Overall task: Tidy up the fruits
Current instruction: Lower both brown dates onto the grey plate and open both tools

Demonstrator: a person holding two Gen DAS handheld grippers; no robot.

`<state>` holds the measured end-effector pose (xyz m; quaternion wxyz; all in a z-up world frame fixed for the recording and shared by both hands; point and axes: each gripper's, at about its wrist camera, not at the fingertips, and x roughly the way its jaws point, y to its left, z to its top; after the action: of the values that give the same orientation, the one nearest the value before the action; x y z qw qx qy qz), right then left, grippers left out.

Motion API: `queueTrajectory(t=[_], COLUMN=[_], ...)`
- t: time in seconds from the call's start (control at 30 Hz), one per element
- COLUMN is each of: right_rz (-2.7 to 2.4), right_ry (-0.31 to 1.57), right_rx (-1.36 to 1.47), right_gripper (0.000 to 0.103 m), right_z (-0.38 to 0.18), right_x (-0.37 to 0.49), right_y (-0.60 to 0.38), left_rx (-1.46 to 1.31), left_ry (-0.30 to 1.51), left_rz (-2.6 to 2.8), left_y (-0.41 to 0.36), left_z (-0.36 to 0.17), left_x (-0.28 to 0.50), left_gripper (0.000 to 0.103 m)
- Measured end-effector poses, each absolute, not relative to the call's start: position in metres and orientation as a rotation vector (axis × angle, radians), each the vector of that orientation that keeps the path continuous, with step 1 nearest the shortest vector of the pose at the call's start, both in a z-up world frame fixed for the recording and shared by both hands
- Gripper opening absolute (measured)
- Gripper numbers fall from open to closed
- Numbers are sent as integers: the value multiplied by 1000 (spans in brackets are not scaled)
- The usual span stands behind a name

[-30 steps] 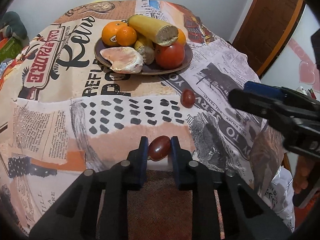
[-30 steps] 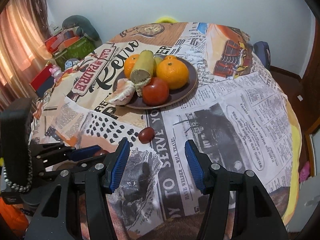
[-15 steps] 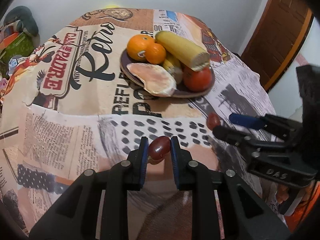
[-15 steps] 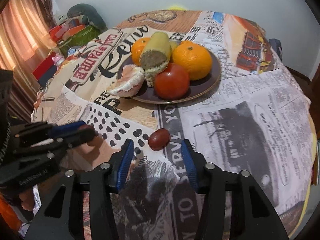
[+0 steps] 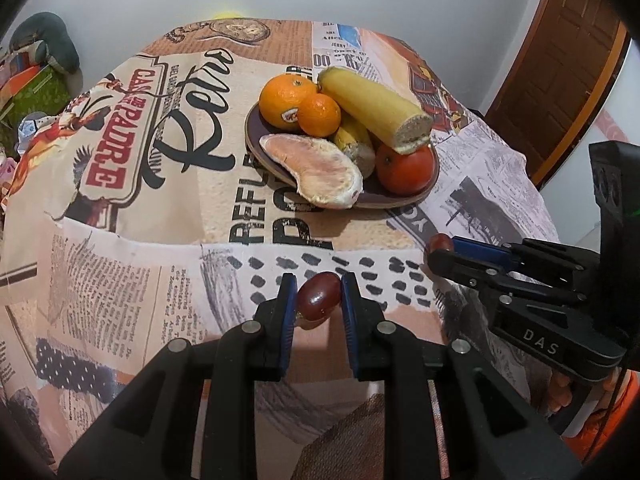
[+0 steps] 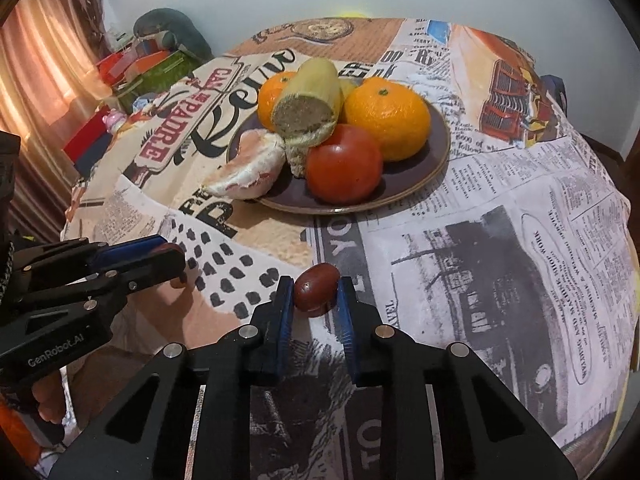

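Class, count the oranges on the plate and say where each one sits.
3: a large orange and small orange left of the banana, another orange right of it; more may be hidden.

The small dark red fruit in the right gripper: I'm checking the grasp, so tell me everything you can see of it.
The small dark red fruit is oval, smooth and glossy, like a grape or small plum. It sits between the right gripper's blue pads, which press both its sides. Its underside is at the patterned tablecloth; contact can't be told. It lies in front of the plate, apart from it.
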<state>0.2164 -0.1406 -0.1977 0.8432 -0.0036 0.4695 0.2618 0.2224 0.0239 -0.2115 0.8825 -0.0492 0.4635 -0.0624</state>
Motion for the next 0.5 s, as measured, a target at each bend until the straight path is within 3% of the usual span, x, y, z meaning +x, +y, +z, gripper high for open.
queueTrajectory(t=[0.5], right_rz=[512], right_ry=[878], right_rx=[19], right_gripper=[20], right_z=[-162], right_x=[230], right_y=[-158], left_rx=[-94], left_ry=[889], left_rz=[-141], left_y=[20], left_z=[-183], left_x=[248], left_gripper=[22])
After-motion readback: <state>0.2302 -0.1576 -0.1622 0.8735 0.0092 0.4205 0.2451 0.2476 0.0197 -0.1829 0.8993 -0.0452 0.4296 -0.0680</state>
